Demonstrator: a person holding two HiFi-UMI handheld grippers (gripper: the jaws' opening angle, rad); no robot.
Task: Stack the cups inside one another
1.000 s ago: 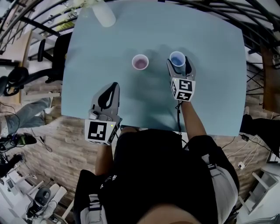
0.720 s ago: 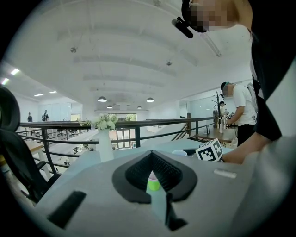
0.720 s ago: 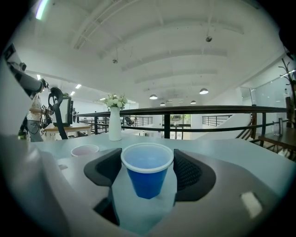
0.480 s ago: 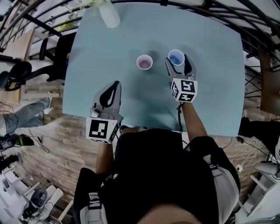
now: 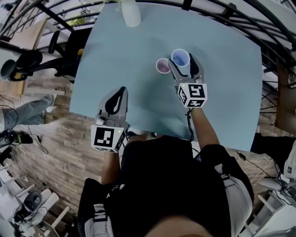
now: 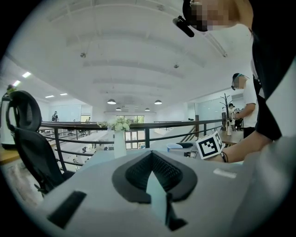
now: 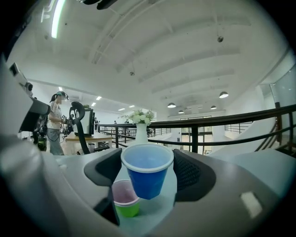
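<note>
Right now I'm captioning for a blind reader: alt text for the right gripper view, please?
A blue cup is held between the fingers of the right gripper. A smaller green cup, pink inside, stands on the table at its lower left; a flower vase stands behind.

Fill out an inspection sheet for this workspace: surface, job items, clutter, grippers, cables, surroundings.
Surface: pale blue table, no spills seen.
Job's things: blue cup between the right gripper's jaws, not yet nested; smaller green cup with a pink inside stands on the table close beside it.
Clutter: white vase with flowers at the far edge.
Grippers: right gripper shut on the blue cup; left gripper shut, empty, near the table's front edge.
Cables: a lead runs from the right gripper along the forearm; loose cables on the floor.
Surroundings: black railing, office chair.
</note>
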